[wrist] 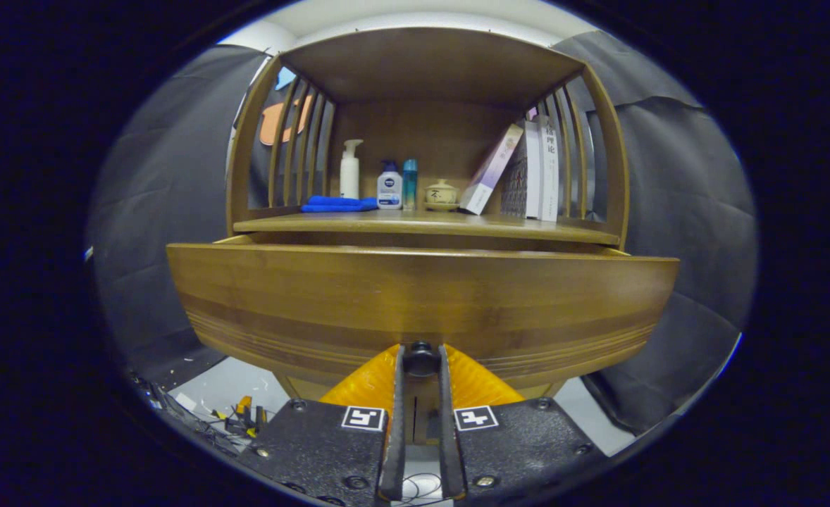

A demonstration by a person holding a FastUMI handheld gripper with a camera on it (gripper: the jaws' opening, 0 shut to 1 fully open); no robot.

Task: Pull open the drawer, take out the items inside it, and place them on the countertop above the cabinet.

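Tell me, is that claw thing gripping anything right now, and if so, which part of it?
Yes. The gripper is shut on the drawer's small dark knob, one finger on each side, at the lower middle of the drawer front.

Bottles, a cloth, a small pot and books stand on the shelf.
A folded blue cloth lies at nine o'clock, touching a white pump bottle behind it. Just beside, toward three o'clock, stand a small white bottle with a blue cap and a slim teal bottle. A lidded cream pot sits at the centre. At three o'clock, one book leans against upright books.
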